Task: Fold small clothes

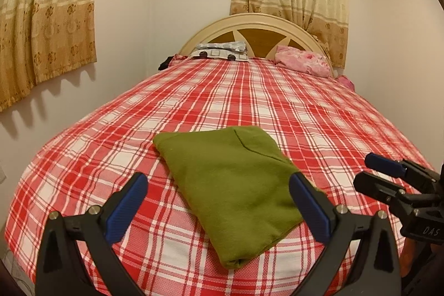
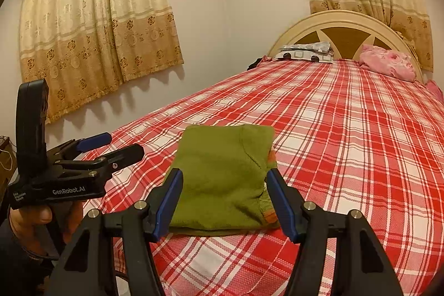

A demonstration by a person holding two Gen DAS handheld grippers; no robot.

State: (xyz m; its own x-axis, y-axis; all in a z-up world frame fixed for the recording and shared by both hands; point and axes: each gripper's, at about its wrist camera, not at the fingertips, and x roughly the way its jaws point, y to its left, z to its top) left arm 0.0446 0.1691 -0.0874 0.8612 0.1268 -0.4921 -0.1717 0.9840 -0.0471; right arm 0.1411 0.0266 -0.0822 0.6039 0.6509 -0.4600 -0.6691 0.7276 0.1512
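A green garment (image 1: 222,157) (image 2: 219,146) lies folded into a thick rectangle on the red plaid bed sheet (image 1: 319,115) (image 2: 355,129), near the foot of the bed. A bit of orange fabric shows at its right edge in the right wrist view. My left gripper (image 1: 217,179) (image 2: 123,144) is open, hovering at the garment's near left side with nothing in its jaws. My right gripper (image 2: 224,175) (image 1: 366,171) is open too, just short of the garment's near edge; its blue pads (image 2: 170,199) touch no cloth. A person's hand (image 2: 41,215) holds the left gripper's handle.
A pink pillow (image 1: 302,60) (image 2: 388,63) and a grey-white patterned pile (image 1: 222,52) (image 2: 305,52) lie against the arched headboard (image 1: 255,21) (image 2: 347,18). A wall with yellow curtains (image 1: 47,27) (image 2: 97,18) runs along the bed's left side. Plaid sheet stretches wide beyond the garment.
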